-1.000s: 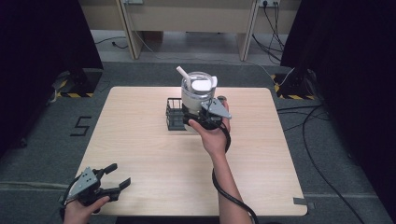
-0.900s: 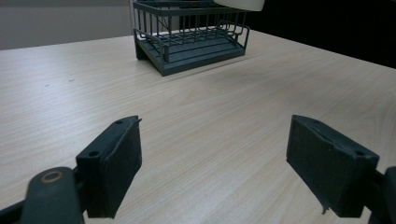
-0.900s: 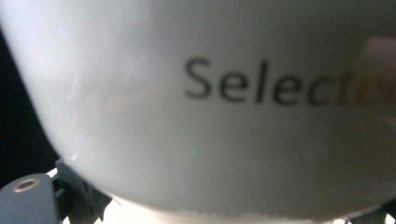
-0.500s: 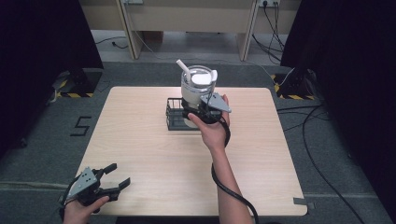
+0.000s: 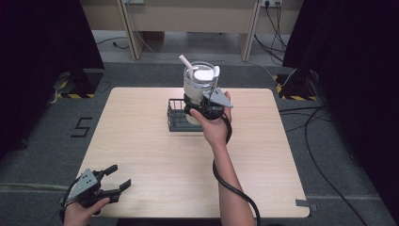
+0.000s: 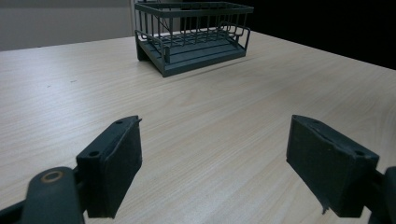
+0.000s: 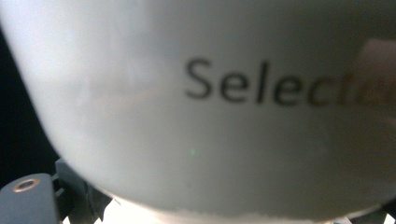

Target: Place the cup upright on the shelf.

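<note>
two grippers work the wooden table in the high view: the right gripper clasps a white lidded cup, upright, straw slanting up-left, above the dark wire basket. left gripper rests at the near-left edge, jaws spread. left gripper view: jaws apart, basket ahead. right gripper view: cup wall reads "selecte", cut off at the frame's edge.

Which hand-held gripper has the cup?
The right hand-held gripper, clamped on the white cup above the wire basket. The left hand-held gripper is open, near the table's corner.
</note>
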{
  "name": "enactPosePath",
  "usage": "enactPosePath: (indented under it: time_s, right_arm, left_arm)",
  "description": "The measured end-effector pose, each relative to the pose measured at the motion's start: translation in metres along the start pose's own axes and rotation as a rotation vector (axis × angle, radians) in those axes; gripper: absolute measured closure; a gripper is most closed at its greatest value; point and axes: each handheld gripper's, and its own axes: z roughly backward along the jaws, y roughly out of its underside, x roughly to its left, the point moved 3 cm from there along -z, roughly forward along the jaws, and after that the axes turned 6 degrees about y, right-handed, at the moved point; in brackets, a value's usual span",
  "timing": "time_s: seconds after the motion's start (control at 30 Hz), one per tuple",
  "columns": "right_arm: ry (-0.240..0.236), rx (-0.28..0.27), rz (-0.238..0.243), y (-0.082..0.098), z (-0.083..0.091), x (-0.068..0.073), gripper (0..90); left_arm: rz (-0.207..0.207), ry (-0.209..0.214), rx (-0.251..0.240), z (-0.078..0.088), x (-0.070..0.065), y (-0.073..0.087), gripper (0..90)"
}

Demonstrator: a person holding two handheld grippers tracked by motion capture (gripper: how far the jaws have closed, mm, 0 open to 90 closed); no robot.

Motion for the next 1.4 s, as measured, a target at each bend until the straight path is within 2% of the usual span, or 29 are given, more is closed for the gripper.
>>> enactPosePath:
  time_s: [1.4]
  right_arm:
    - [0.042,0.015,-0.018,-0.011,-0.033,-0.014,10.6]
  left_arm:
    - [0.009,-0.001,-0.002,0.000,0.001,0.000,17.6]
